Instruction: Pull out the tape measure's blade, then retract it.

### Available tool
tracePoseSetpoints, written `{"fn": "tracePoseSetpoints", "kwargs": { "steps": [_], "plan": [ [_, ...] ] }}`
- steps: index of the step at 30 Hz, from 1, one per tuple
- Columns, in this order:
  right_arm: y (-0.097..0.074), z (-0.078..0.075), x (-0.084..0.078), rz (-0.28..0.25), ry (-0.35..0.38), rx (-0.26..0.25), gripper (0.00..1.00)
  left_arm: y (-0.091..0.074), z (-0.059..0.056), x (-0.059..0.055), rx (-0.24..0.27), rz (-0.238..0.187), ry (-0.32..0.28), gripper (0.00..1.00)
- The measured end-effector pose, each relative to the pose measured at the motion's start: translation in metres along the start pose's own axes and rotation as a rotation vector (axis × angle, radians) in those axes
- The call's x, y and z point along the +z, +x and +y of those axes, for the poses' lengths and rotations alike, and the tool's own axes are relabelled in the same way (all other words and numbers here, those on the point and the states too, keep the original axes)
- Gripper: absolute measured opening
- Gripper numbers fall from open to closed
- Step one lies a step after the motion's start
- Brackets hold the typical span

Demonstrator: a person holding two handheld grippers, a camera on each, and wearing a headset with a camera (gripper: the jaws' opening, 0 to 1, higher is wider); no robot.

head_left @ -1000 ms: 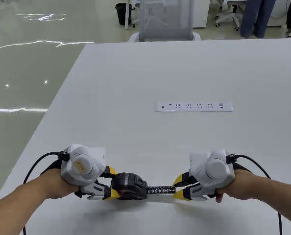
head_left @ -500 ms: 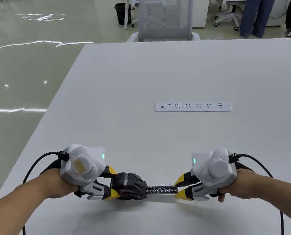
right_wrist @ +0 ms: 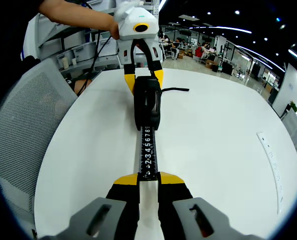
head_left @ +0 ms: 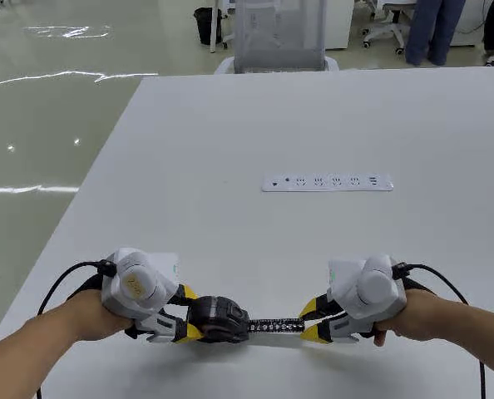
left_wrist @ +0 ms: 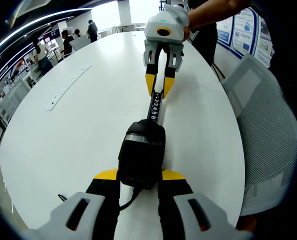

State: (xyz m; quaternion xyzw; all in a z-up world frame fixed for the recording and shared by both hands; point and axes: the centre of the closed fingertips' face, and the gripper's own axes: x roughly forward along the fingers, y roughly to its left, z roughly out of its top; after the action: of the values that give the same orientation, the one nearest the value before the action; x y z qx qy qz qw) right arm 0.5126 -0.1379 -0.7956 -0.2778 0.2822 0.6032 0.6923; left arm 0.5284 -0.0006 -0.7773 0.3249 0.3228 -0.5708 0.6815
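I see the white desk [head_left: 230, 133] spread ahead, with a power strip [head_left: 327, 182] lying well beyond my work. At the near edge my left tongs [head_left: 188, 312] are clamped around the black tape measure [head_left: 218, 318], which rests on the desk. My right tongs [head_left: 308, 321] are pinched on the end of its blade [head_left: 274, 325], drawn a short way out, spanning the gap between the two, numbers facing up.

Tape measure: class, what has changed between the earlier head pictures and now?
The right tongs, shut on the blade, moved a little further right, drawing more of it out of the case. The left tongs kept hold of the case; the power strip stayed put.
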Motion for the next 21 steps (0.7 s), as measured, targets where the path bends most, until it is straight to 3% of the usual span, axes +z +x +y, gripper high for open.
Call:
{"fn": "tracePoseSetpoints", "kwargs": {
  "steps": [21],
  "plan": [
    [-0.0056,0.0007,-0.0024,-0.001,-0.010,0.002,0.11,-0.0008,-0.0004,-0.0004,-0.001,0.007,0.001,0.24]
  ]
}}
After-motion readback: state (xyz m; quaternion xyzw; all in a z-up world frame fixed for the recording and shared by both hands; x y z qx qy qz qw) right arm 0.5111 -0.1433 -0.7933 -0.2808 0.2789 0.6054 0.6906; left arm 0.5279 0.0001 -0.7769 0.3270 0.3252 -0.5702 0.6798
